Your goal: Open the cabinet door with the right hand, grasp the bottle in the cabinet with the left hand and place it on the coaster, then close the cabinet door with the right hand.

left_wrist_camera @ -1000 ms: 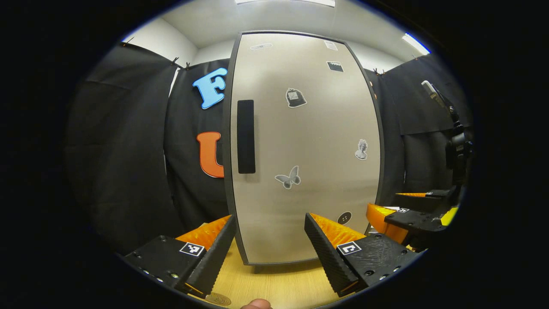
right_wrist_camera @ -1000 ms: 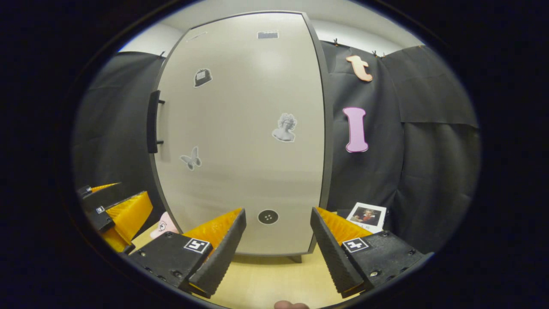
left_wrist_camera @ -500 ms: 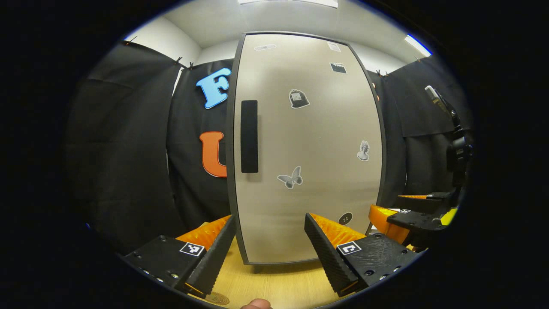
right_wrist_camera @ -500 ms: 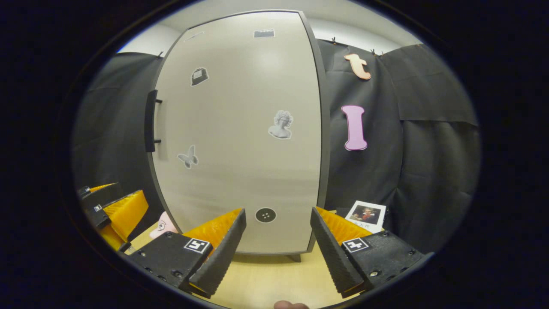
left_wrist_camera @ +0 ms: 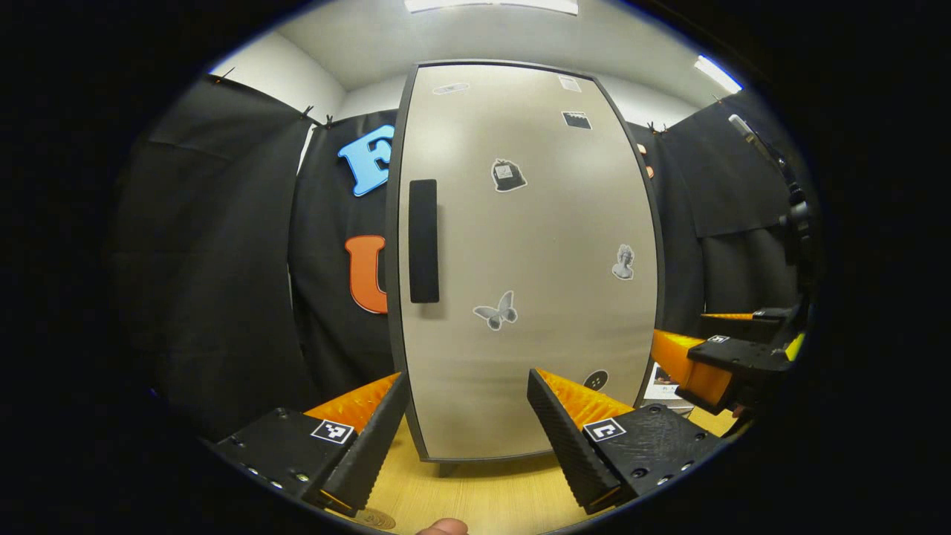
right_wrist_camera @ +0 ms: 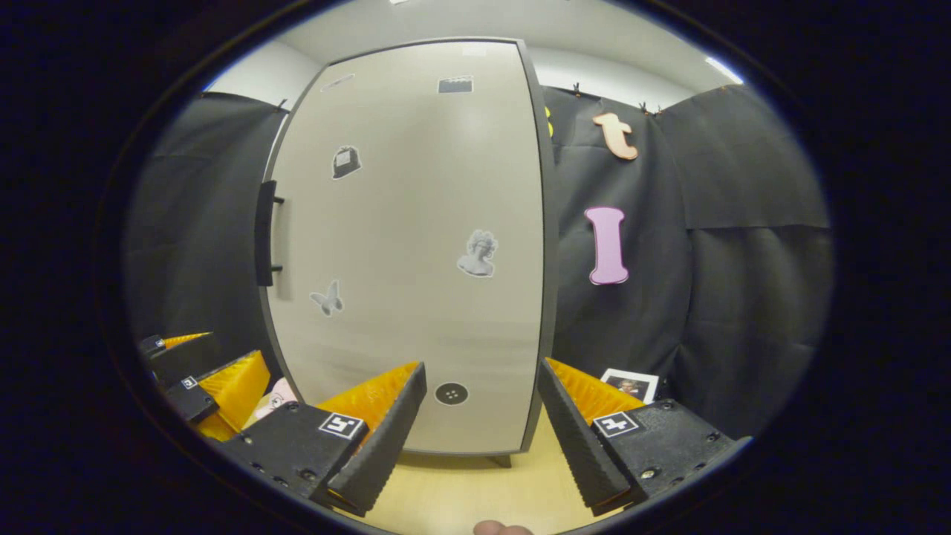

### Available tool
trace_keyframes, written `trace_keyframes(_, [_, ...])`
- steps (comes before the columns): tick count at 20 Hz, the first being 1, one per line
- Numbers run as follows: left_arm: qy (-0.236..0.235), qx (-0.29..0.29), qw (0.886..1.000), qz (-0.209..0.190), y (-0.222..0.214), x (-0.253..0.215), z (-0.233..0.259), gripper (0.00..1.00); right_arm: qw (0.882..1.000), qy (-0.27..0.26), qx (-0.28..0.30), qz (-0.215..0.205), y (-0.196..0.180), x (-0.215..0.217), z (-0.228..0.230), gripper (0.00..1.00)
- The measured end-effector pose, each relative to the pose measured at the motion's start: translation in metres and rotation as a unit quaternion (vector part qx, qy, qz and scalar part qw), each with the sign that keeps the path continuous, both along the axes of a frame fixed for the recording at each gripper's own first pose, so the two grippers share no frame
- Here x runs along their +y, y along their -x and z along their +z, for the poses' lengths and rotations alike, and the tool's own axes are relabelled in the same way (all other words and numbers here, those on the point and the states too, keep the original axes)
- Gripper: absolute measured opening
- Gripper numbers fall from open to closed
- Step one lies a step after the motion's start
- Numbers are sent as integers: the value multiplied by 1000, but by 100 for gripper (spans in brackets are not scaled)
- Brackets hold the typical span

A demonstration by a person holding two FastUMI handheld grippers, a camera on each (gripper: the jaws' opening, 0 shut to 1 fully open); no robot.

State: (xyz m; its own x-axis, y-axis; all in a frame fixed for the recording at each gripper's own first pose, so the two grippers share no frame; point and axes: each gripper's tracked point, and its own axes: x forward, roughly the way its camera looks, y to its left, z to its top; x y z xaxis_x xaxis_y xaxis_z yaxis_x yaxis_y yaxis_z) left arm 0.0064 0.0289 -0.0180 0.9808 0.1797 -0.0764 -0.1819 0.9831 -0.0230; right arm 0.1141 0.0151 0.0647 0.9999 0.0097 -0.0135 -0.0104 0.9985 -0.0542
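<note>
A tall beige cabinet (left_wrist_camera: pixel 520 260) with a dark frame stands on the wooden table, its door shut and hiding the inside. The black bar handle (left_wrist_camera: pixel 423 241) sits on the door's left side, and it sticks out at the door's left edge as the handle (right_wrist_camera: pixel 265 234) in the right gripper view. My left gripper (left_wrist_camera: pixel 468 416) is open and holds nothing, a short way in front of the door's lower part. My right gripper (right_wrist_camera: pixel 479 416) is open too, facing the door's (right_wrist_camera: pixel 416 245) lower right, and appears as the right gripper (left_wrist_camera: pixel 713 357) in the left gripper view. A round coaster (left_wrist_camera: pixel 375 518) lies by my left finger.
A photo card (right_wrist_camera: pixel 630 385) leans at the wall right of the cabinet. A pink card (right_wrist_camera: pixel 275 397) lies on the table near the left gripper (right_wrist_camera: pixel 215 379). A black stand (left_wrist_camera: pixel 795 223) rises at the far right. Light wooden tabletop (left_wrist_camera: pixel 483 498) runs in front of the cabinet.
My right gripper has lifted a little and drawn slightly back, so the cabinet sits lower in its view. The left gripper has barely moved. The door stays shut.
</note>
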Motion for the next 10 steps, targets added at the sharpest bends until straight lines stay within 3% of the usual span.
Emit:
trace_keyframes(6, [-2, 7, 1000, 3, -4, 1, 4, 96, 1000, -10, -12, 26, 8, 16, 13, 97])
trace_keyframes(10, [2, 15, 1000, 7, -5, 6, 8, 96, 999, 11, -8, 35, 9, 27, 14, 96])
